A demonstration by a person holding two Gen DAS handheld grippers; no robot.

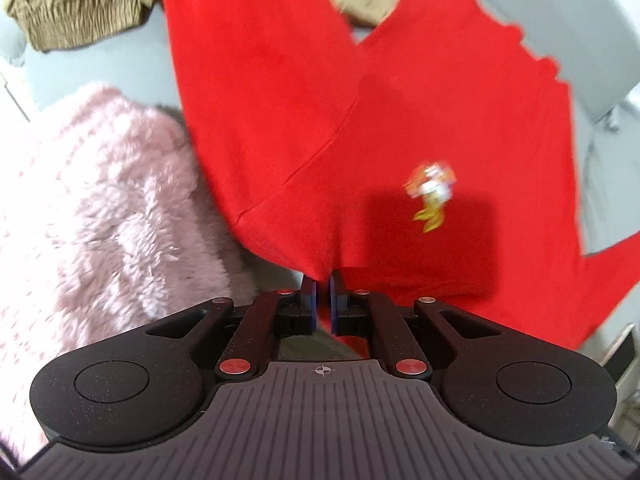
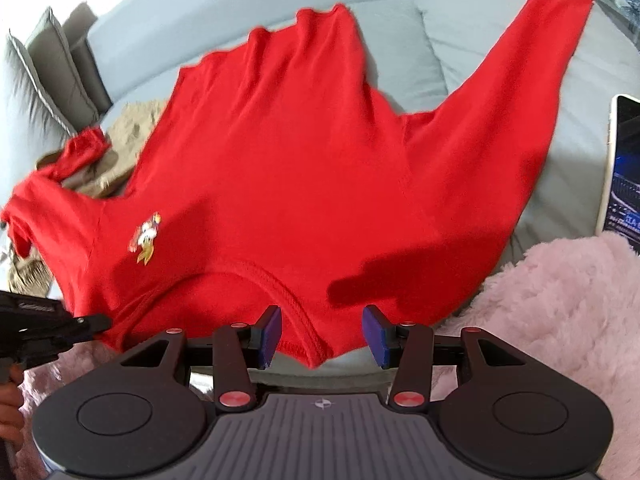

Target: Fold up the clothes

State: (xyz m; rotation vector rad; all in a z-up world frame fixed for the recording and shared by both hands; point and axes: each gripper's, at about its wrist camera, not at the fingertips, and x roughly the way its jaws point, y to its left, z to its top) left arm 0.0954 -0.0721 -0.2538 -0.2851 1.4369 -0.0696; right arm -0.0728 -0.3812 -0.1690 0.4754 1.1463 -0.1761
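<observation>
A grey sofa [image 2: 392, 36] is seen spread with laundry, its seat cushions serving as the work surface. No baskets or bins are shown; the clothes are simply laid loose on the cushions.

A red long-sleeved shirt [image 2: 280, 168] is laid front side up across the seat. In the right wrist view its neckline [image 2: 276, 280] is turned toward the near edge and its wavy hem toward the sofa back, so the body's long axis is run from front to back, while one sleeve [image 2: 520, 80] is stretched out toward the upper right. A small cartoon badge [image 2: 146, 238] is shown on the chest.

A pink fluffy blanket [image 1: 92, 216] is bunched at the near edge on both sides of the shirt. A crumpled olive-brown garment [image 1: 76, 12] is partly covered by the shirt's other sleeve.

The left gripper [image 1: 323, 284] is seen pressed together, pinching the shirt's near edge at the shoulder. The right gripper [image 2: 322, 336] is held spread, with the collar lying between its blue pads [image 2: 272, 334] but not squeezed.

A phone [image 2: 622, 168] is propped at the right.
</observation>
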